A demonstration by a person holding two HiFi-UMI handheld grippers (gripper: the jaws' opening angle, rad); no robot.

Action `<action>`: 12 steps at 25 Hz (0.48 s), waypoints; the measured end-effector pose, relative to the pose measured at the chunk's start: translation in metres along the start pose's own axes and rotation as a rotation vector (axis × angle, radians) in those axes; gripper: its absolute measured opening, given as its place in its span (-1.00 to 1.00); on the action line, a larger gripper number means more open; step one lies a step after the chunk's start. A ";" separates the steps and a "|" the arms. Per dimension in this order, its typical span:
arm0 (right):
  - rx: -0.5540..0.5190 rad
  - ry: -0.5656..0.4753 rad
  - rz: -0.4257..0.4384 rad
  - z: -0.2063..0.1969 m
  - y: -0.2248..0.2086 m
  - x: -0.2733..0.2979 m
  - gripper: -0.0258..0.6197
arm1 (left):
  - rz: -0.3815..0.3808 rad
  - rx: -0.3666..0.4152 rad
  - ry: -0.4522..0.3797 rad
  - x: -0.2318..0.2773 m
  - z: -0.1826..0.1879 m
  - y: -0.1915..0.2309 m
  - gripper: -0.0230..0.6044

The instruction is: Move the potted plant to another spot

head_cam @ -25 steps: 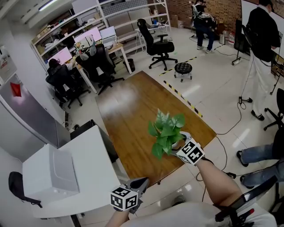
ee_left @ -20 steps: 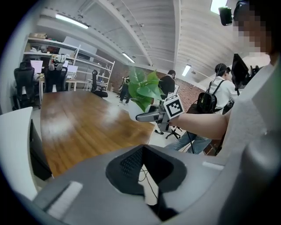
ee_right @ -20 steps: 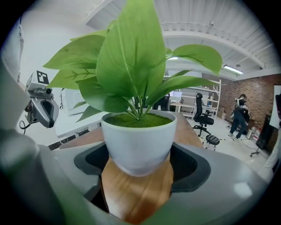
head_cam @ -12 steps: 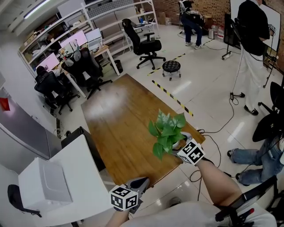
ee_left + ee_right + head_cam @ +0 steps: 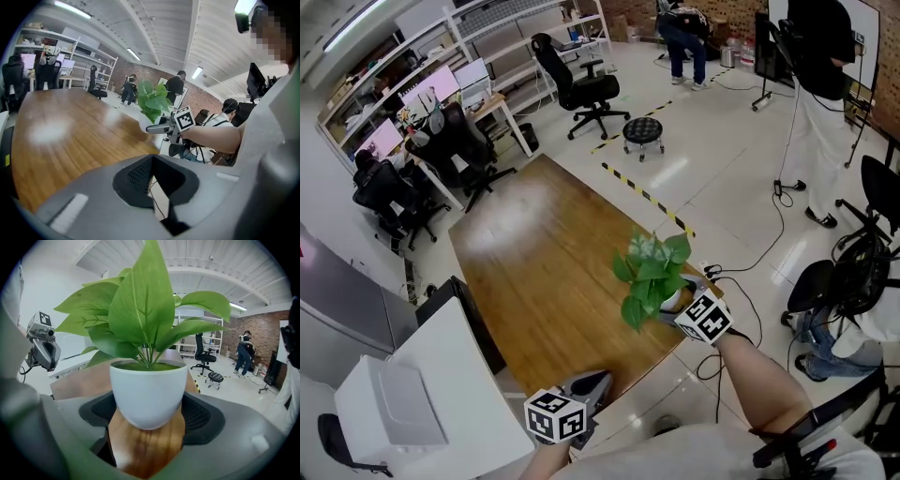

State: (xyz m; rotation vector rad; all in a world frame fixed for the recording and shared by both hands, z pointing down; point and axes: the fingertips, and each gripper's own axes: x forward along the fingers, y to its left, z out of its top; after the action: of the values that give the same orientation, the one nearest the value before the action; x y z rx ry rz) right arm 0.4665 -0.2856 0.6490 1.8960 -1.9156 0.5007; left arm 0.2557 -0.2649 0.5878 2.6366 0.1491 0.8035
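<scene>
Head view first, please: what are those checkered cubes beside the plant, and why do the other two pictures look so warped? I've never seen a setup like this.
There is no robot here. A person holds a tool in each hand, a hand-held gripper with two jaws. Each tool carries a cube with square markers.

The head view comes from a camera on the person's head, looking down at a long wooden table. The other two pictures come from wide-angle cameras riding on the tools and looking along their jaws, which is why they bulge.

The right hand-held gripper is closed on the white pot of the potted plant, at the table's near right corner. I cannot tell whether the pot rests on the wood or is lifted. The left hand-held gripper is empty, its jaws look closed, and it sits short of the table's near edge. I see nothing else on the table.
</scene>
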 end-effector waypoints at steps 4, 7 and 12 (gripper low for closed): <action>0.019 0.014 -0.006 -0.013 -0.006 0.008 0.43 | -0.010 -0.001 0.013 0.008 0.000 0.008 -0.93; 0.028 0.029 -0.006 -0.021 -0.010 0.013 0.43 | -0.011 -0.008 0.021 0.011 0.000 0.012 -0.93; 0.026 0.047 -0.004 -0.031 -0.014 0.020 0.42 | -0.010 -0.020 0.032 0.017 0.000 0.020 -0.93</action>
State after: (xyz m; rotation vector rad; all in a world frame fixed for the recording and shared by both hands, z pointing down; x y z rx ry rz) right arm 0.4811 -0.2870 0.6859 1.8867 -1.8834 0.5666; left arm 0.2692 -0.2800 0.6046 2.6029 0.1623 0.8396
